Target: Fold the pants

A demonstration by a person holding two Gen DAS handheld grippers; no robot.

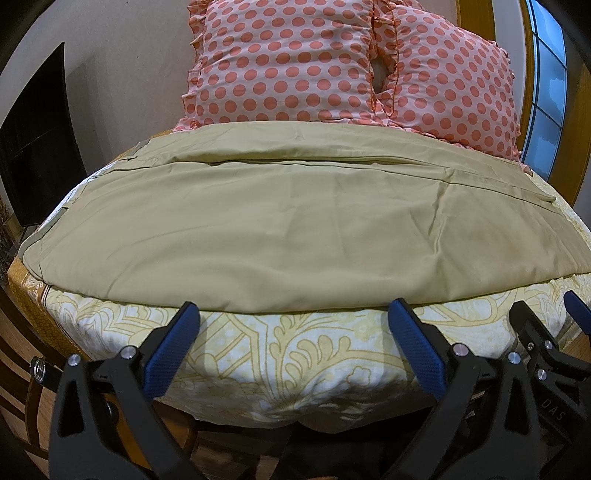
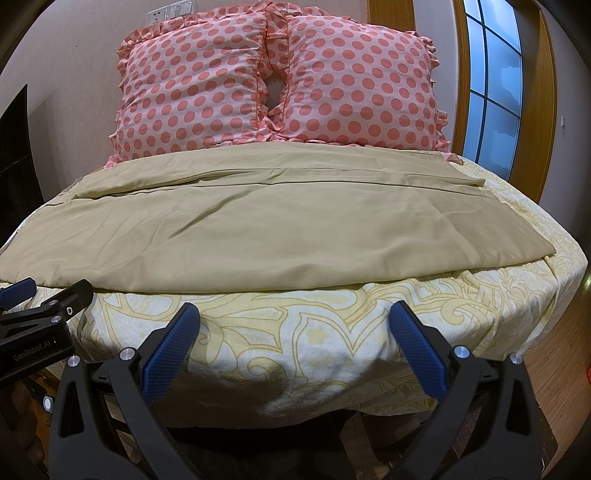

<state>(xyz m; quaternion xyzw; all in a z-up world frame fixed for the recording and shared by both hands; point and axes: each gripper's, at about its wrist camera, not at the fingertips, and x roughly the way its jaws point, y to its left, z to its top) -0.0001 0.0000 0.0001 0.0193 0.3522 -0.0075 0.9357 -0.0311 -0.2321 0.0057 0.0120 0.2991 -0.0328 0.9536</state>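
**Two open grippers before half-folded pants**

Tan pants (image 1: 288, 221) lie crosswise on the bed (image 1: 280, 350), legs apparently stacked lengthwise; crosswise folds seem to remain. Left gripper (image 1: 293, 314) and right gripper (image 2: 293, 314) hover side by side near the hem, jaws spread, holding nothing. Two dotted pillows (image 2: 277, 85) stand behind.

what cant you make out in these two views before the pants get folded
- Pants: left end cut off by the right wrist view's edge.
- Pillows: lower parts hidden behind the pants in both views.
- Right gripper: only partly in the left wrist view, cut by its right edge.
- Wall switches: too small to read.
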